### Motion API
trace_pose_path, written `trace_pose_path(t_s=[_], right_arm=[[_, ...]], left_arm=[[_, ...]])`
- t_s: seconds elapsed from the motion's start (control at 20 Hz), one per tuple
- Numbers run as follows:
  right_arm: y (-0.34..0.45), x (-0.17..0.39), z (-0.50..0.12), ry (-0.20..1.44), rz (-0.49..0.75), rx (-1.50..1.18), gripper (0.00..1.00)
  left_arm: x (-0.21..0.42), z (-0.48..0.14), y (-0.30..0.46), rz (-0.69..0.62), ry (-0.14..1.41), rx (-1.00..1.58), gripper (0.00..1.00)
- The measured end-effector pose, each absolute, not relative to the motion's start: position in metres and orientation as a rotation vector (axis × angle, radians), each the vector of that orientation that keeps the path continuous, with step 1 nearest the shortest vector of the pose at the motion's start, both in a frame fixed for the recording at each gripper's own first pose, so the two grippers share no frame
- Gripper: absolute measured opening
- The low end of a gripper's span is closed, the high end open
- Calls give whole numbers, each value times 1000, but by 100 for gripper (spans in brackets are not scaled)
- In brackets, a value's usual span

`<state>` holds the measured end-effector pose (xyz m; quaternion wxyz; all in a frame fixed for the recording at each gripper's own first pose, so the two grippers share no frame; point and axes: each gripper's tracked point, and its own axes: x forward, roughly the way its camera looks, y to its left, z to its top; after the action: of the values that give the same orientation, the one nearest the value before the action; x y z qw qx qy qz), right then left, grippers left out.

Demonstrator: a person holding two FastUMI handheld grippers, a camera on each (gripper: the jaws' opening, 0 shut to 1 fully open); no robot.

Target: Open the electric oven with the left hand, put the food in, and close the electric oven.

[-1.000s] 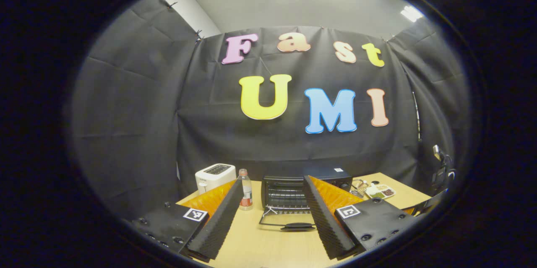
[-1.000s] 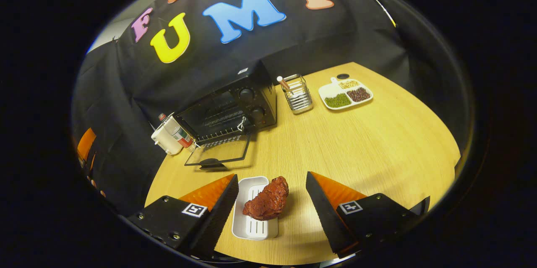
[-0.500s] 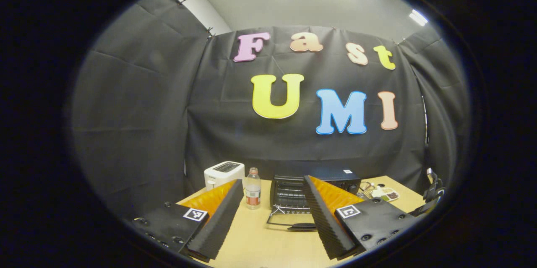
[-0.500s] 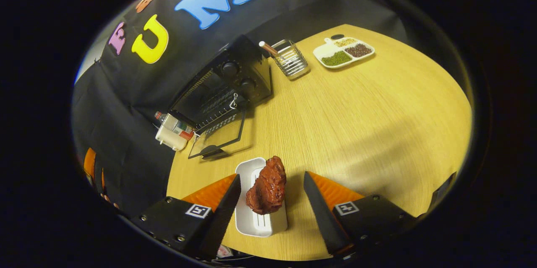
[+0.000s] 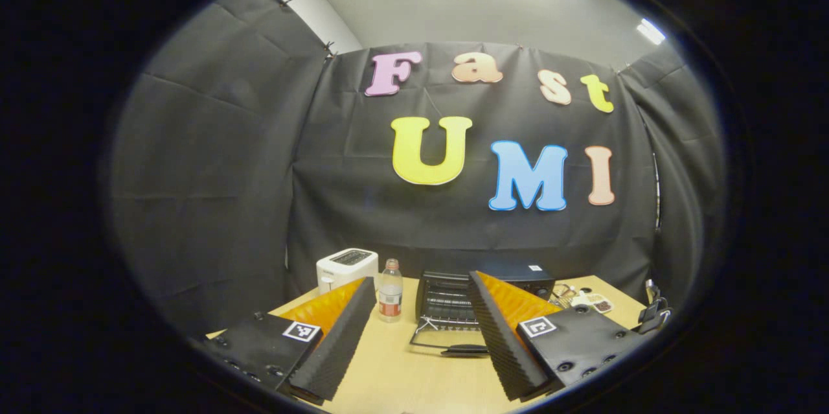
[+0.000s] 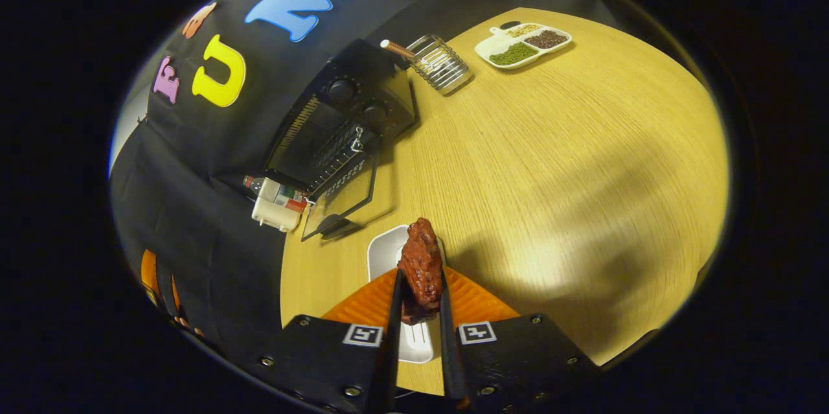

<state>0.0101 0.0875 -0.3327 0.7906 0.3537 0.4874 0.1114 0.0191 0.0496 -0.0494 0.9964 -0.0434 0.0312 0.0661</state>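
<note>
- Left gripper view: your left gripper (image 5: 421, 330) hangs wide open and holds nothing, drawn back from the electric oven (image 5: 482, 294), which stands at the far side of the table (image 5: 401, 375).
- The oven door (image 5: 447, 343) already lies folded down flat with its handle towards you, so the opening is done; keep this hand out of the lane in front of the mouth.
- A bottle (image 5: 390, 300) and a white toaster (image 5: 346, 268) stand just left of the oven; when you come back for the door handle, approach from the front, not across them.
- Right gripper view: your right gripper (image 6: 420, 310) has its fingers closed on the food (image 6: 421, 265), a reddish-brown chunk of meat, pinched at its lower end above the white tray (image 6: 395, 258).
- Most of the piece stands free beyond the fingertips, so I judge it could pivot or slip; lift straight up first and keep the squeeze steady.
- From this view the oven (image 6: 337, 129) sits up and to the left with its door (image 6: 337, 200) lowered, well apart from the tray.
- Carry the meat over the lowered door, not against its edge, and enter the mouth level.
- Let go only when the meat rests on the rack inside; how far back the rack reaches, I cannot tell.
- A wire holder (image 6: 440, 64) and a sectioned dish (image 6: 521, 45) sit off to the right, clear of your path.
</note>
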Motion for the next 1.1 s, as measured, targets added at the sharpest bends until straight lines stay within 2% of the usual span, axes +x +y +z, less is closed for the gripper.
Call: trace_pose_path(t_s=[0.05, 0.1, 0.2, 0.45, 0.75, 0.9, 1.05, 1.1], right_arm=[[90, 11, -322, 1030, 256, 784, 28], [92, 13, -322, 1031, 257, 800, 19], [91, 15, -317, 1025, 267, 776, 12], [90, 14, -301, 1011, 307, 713, 12], [93, 38, -255, 913, 336, 708, 11], [104, 60, -234, 861, 343, 729, 11], [119, 81, -221, 828, 347, 734, 11], [125, 87, -217, 817, 349, 741, 11]], left_arm=[[16, -46, 50, 139, 55, -80, 100], [12, -45, 50, 144, 52, -77, 100], [5, -44, 46, 147, 49, -82, 100], [-10, -45, 41, 167, 48, -71, 100], [-2, -48, 36, 148, 50, -89, 100], [13, -43, 40, 130, 38, -90, 90], [29, -43, 46, 113, 27, -85, 90], [34, -43, 50, 111, 24, -80, 95]])
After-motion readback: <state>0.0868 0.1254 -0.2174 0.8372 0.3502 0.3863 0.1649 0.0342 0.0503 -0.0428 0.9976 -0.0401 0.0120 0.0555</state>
